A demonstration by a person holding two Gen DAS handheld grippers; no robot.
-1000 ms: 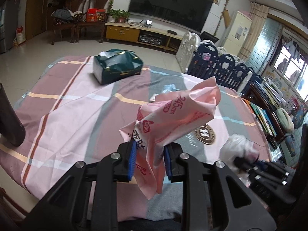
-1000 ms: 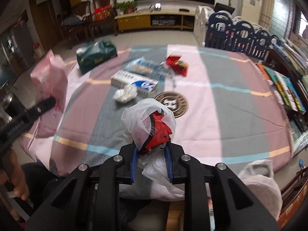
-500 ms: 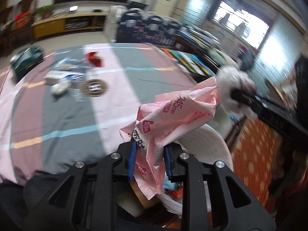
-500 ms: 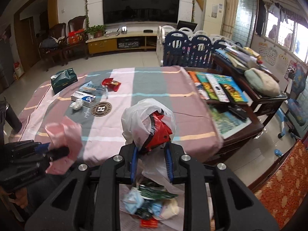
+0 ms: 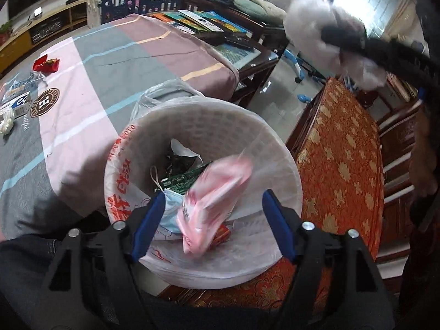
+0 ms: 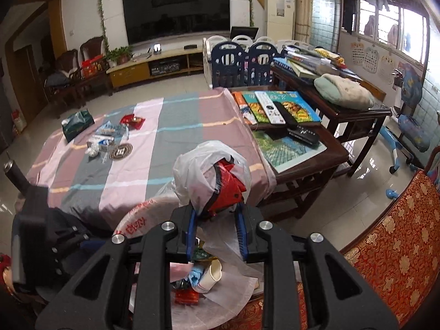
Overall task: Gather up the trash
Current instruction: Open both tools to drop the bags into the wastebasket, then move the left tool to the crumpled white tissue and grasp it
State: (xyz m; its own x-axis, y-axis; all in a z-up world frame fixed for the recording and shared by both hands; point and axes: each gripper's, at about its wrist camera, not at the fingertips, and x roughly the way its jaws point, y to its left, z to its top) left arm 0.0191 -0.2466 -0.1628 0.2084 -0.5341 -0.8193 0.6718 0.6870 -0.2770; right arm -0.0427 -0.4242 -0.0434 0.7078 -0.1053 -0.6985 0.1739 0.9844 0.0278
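My left gripper (image 5: 213, 195) hangs over the white lined trash bin (image 5: 192, 115), its jaws opening. A pink plastic bag (image 5: 220, 177) is loose between the blue pads, touching neither, blurred as it drops onto the trash inside. My right gripper (image 6: 216, 214) is shut on a crumpled white plastic bag (image 6: 203, 170) with a red wrapper inside, held above the bin's rim (image 6: 137, 220). That white bag (image 5: 310, 27) also shows at the top right of the left wrist view. A paper cup, a mask and wrappers lie in the bin.
The bin stands beside a table under a striped cloth (image 5: 82, 82). On the cloth lie a red wrapper (image 5: 45, 63), a blue-white box (image 5: 16, 104), a round coaster (image 5: 45, 101) and a green tissue pack (image 6: 78, 123). A red-gold cushioned bench (image 5: 343, 165) and a book-laden side table (image 6: 288, 115) flank it.
My left gripper swung from over the table to above the bin and opened, letting go of the pink bag. My right gripper carried the white bag over to the bin too.
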